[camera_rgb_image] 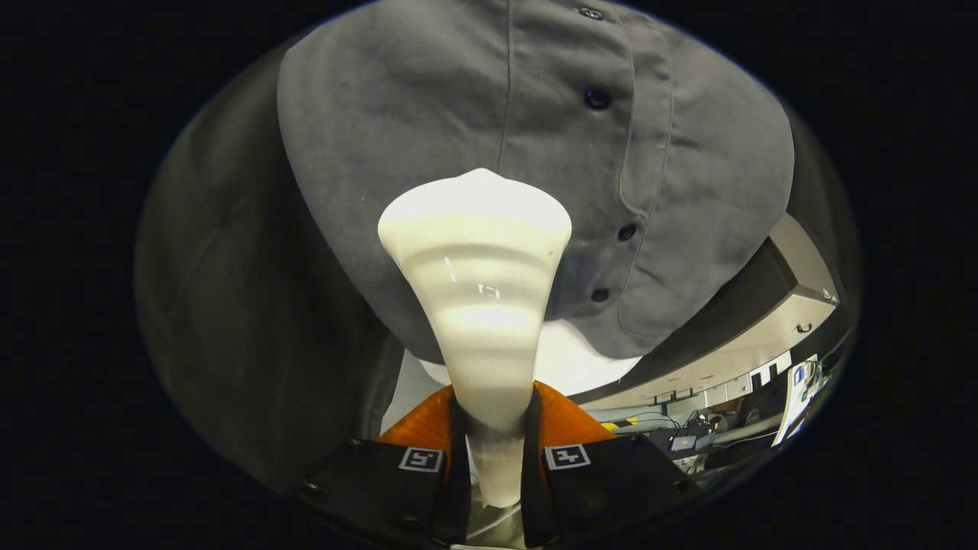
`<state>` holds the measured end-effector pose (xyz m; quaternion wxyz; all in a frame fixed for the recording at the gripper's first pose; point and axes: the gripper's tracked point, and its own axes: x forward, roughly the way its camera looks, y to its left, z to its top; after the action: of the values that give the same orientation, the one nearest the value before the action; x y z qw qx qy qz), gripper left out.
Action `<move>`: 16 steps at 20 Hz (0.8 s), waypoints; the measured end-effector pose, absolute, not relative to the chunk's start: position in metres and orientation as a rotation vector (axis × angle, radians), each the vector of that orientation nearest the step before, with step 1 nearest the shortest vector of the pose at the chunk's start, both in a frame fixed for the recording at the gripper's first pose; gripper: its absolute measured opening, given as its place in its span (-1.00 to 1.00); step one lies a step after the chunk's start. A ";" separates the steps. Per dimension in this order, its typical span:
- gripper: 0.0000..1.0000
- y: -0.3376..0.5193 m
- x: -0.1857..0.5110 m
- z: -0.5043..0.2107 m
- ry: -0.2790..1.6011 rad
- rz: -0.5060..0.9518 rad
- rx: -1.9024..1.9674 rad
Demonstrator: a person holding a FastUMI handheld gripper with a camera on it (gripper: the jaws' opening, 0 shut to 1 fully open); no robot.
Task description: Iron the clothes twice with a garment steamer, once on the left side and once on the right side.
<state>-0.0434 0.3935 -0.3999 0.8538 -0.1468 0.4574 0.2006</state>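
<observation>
- A grey shirt (474, 114) hangs spread out just beyond the steamer's head; its button placket runs down to the right of that head.
- The white garment steamer (477, 290) stands between the gripper (493, 451) fingers; its narrow neck is clamped from both sides and its flared head points at the shirt.
- Three dark buttons (597, 98) sit along the placket, right of the steamer.
</observation>
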 end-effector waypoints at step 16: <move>-0.31 0.362 -0.058 -0.419 1.022 0.374 -0.247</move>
<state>-0.0579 0.3620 -0.4189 0.8484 -0.1171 0.4848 0.1775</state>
